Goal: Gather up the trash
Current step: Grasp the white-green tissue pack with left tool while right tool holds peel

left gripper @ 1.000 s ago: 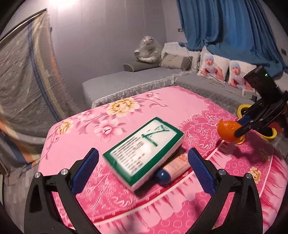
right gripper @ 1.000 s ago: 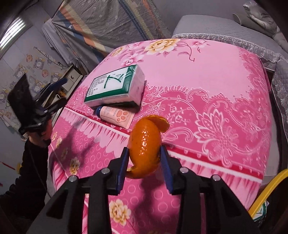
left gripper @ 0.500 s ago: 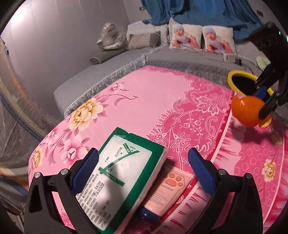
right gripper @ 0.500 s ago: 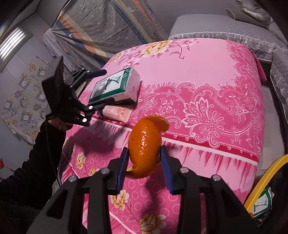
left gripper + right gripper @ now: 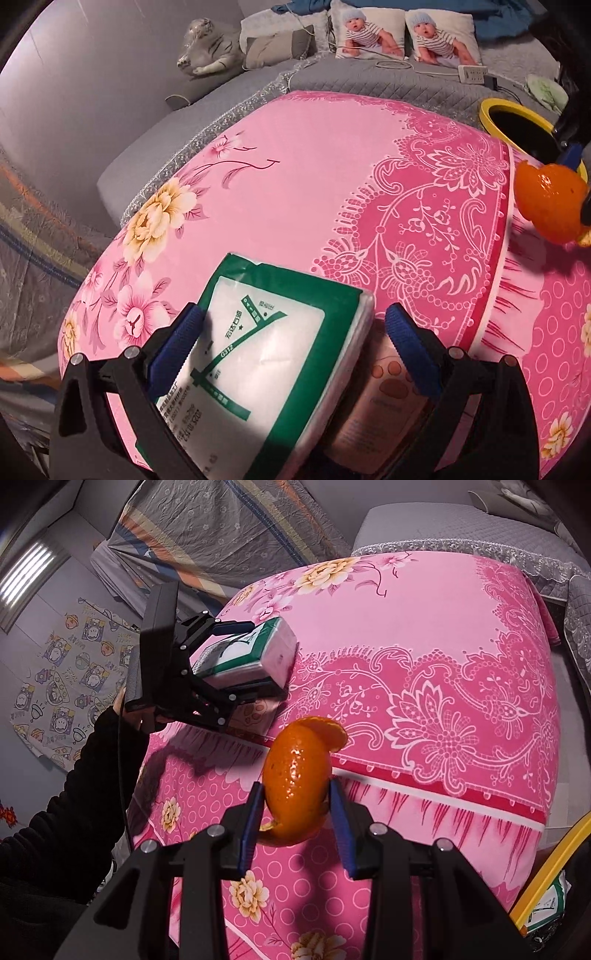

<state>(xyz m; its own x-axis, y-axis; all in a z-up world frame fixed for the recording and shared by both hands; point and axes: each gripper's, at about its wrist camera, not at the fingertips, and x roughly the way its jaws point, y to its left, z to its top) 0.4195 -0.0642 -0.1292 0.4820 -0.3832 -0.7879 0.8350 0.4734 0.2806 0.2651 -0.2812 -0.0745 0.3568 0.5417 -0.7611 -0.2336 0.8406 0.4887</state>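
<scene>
My left gripper (image 5: 291, 328) is open and straddles a green-and-white tissue pack (image 5: 266, 365) lying on the pink floral bed cover (image 5: 314, 177); its blue pads sit at the pack's two sides. A pink tube with a paw print (image 5: 380, 406) lies under the pack's right edge. The pack (image 5: 255, 653) and the left gripper (image 5: 251, 661) also show in the right wrist view. My right gripper (image 5: 297, 797) is shut on an orange peel (image 5: 295, 775), held above the cover. The peel (image 5: 550, 203) shows at the right edge of the left wrist view, near a yellow-rimmed bin (image 5: 517, 125).
A grey sofa with baby-print cushions (image 5: 406, 33), a plush tiger (image 5: 210, 44) and a power strip (image 5: 472, 74) lies beyond the bed. The bin's yellow rim (image 5: 550, 867) is at the lower right, with a green-and-white wrapper (image 5: 546, 908) inside. Covered furniture (image 5: 229, 531) stands left.
My left gripper has moved forward and down onto the tissue pack, which now fills the space between its pads. My right gripper still holds the peel and has drifted toward the bin.
</scene>
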